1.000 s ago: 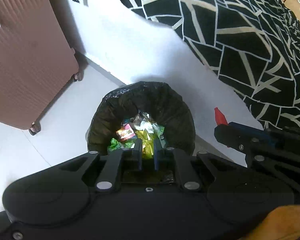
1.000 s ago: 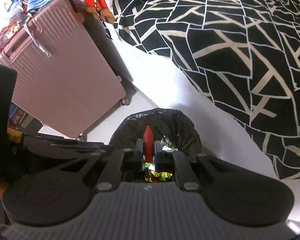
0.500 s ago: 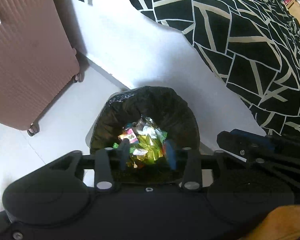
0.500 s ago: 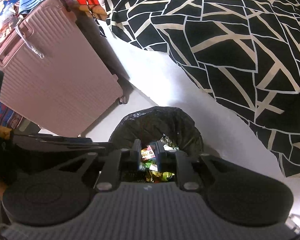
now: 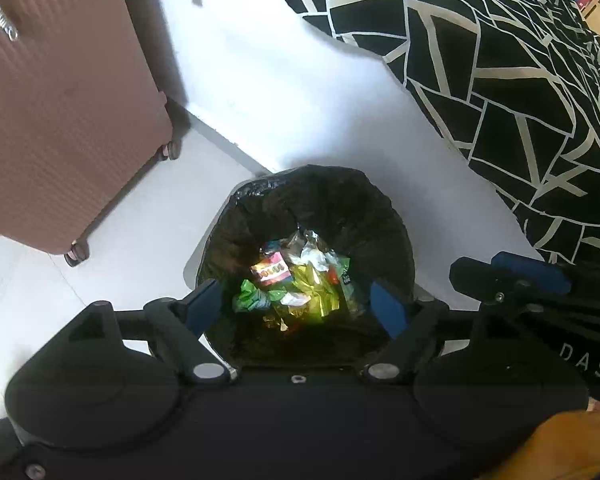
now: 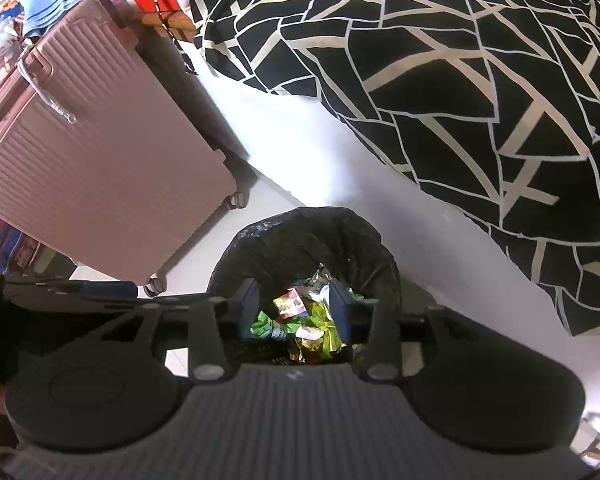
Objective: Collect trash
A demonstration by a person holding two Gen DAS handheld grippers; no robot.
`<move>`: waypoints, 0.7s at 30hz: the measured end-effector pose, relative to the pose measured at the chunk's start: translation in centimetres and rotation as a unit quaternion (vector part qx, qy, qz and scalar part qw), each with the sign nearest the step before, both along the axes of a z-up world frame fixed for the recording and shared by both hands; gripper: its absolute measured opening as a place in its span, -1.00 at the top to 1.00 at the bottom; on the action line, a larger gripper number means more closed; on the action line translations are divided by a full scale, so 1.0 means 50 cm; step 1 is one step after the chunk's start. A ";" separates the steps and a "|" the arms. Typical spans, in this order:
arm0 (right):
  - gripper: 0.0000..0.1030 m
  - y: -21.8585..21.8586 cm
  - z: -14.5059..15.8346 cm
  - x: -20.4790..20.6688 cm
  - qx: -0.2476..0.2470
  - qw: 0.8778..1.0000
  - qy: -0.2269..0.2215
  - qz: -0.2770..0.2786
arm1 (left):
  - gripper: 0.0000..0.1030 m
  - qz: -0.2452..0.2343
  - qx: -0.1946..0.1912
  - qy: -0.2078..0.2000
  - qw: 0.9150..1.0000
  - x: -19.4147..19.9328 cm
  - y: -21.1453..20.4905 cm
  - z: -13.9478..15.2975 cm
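Observation:
A trash bin lined with a black bag (image 5: pixel 332 196) (image 6: pixel 312 228) stands on the floor beside the bed. Inside lie crumpled wrappers (image 5: pixel 296 284) (image 6: pixel 304 320), green, gold, pink and silver. My left gripper (image 5: pixel 298 308) hangs right above the bin, jaws opening wide, with nothing held between its blue pads (image 5: pixel 386 312). My right gripper (image 6: pixel 294 312) also hangs over the bin, jaws opening, pads (image 6: pixel 338 312) apart and empty. The right gripper's finger (image 5: pixel 512 276) shows at the right edge of the left wrist view.
A pink ribbed suitcase (image 5: pixel 60 92) (image 6: pixel 96 148) on wheels stands left of the bin. A bed with a white sheet (image 5: pixel 284 80) and a black quilt with cream lines (image 5: pixel 520 80) (image 6: pixel 440 60) runs along the right. Pale floor tiles (image 5: pixel 32 292) lie between them.
Both grippers went from shut to open over the bin. The red piece in the right gripper and the scrap in the left have dropped out of the jaws.

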State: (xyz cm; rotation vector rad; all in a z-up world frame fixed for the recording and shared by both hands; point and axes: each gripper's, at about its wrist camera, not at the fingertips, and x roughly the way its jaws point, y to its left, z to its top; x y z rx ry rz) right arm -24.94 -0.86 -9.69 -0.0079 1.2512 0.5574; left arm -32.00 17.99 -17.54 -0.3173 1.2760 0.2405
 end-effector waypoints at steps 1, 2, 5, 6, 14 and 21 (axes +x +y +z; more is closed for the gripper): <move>-0.13 -0.001 -0.001 0.000 0.000 1.000 0.001 -0.001 | -0.57 0.001 0.000 0.001 1.000 -0.002 -0.001 -0.001; -0.14 -0.002 -0.002 -0.001 -0.001 1.000 0.002 -0.002 | -0.58 0.001 0.002 0.003 1.000 -0.003 -0.001 -0.002; -0.18 -0.001 -0.004 -0.002 -0.002 1.000 0.004 -0.005 | -0.58 0.000 0.006 0.008 1.000 -0.004 -0.005 -0.005; -0.19 -0.002 -0.005 -0.003 -0.002 1.000 0.004 -0.005 | -0.58 -0.001 0.007 0.009 1.000 -0.004 -0.007 -0.006; -0.26 -0.004 -0.006 -0.002 -0.001 1.000 0.006 -0.012 | -0.59 -0.002 0.009 0.018 1.000 -0.002 -0.009 -0.011; -0.30 -0.006 -0.006 -0.005 -0.003 1.000 0.005 -0.015 | -0.59 -0.007 0.015 0.025 1.000 -0.003 -0.013 -0.015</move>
